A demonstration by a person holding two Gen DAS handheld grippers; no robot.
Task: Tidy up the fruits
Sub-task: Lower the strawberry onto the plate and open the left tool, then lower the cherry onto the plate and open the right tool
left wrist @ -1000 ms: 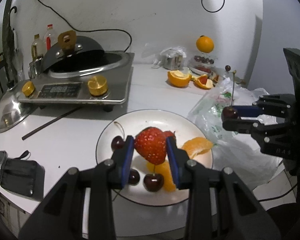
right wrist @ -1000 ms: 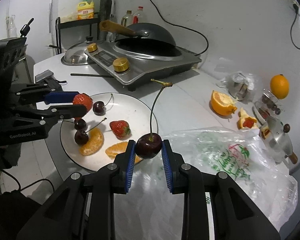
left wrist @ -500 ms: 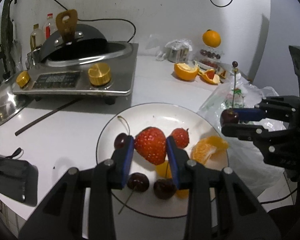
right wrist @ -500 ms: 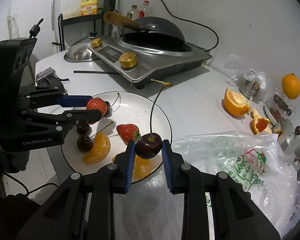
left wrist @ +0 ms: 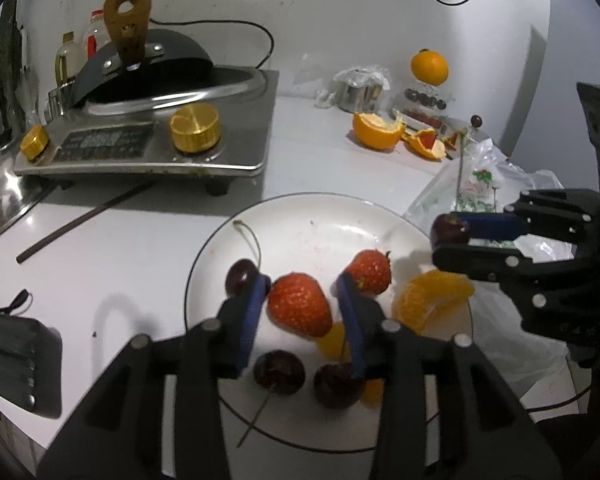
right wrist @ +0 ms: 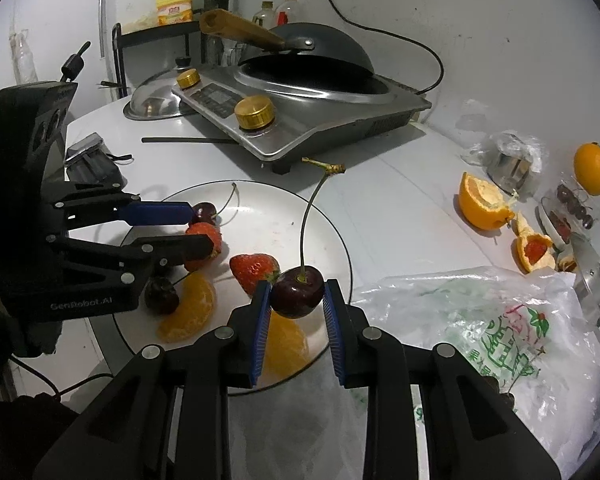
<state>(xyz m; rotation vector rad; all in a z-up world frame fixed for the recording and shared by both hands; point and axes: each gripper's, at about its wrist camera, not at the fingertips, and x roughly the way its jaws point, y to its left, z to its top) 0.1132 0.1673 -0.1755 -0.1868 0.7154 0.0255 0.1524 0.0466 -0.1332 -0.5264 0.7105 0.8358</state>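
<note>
Red strawberry between left tool fingers

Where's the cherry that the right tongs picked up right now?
The cherry sits clamped between the right tongs, stem upright, hanging over the near right edge of the plate, just beside the plastic bag and above an orange segment.

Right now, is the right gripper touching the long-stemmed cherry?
Touching. In the right wrist view both blue pads of the right gripper press the sides of the cherry.
</note>
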